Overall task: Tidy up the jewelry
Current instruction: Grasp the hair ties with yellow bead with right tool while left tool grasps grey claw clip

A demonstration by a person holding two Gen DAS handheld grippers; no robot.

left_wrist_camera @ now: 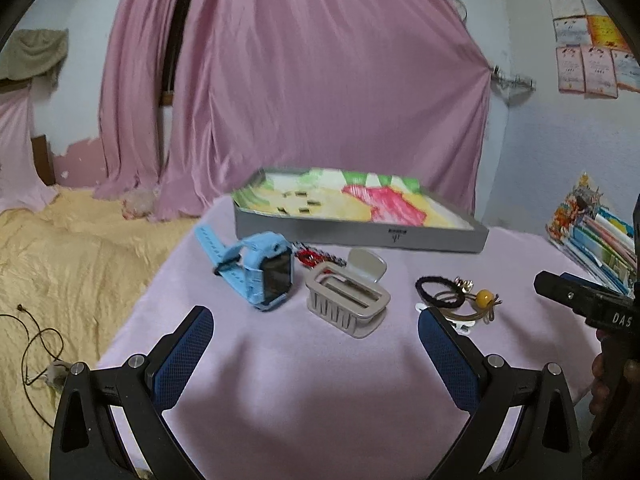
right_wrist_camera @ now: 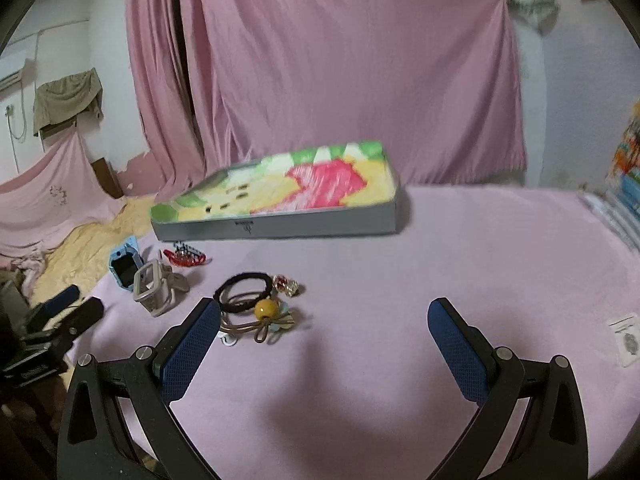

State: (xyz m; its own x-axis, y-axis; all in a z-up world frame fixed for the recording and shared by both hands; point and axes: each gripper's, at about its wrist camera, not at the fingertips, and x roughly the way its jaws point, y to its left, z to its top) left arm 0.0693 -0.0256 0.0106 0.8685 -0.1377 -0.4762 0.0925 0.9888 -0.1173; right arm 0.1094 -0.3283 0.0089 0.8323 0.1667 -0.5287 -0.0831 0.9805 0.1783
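The left gripper [left_wrist_camera: 316, 332] hangs with its jaws wide apart and nothing between them, above a pink cloth [left_wrist_camera: 280, 380]. Ahead lie a blue watch [left_wrist_camera: 260, 272], a beige hair claw [left_wrist_camera: 346, 300] just right of it, a red clip [left_wrist_camera: 310, 258] behind them, and hair ties [left_wrist_camera: 452, 296] with a yellow bead [left_wrist_camera: 485, 298] further right. A shallow grey tray [left_wrist_camera: 360, 232] with a colourful lining sits behind, and the right gripper's [left_wrist_camera: 576, 300] black body shows at the right edge.

Left tool [left_wrist_camera: 316, 330], right tool [right_wrist_camera: 324, 320]: jaws wide, empty.
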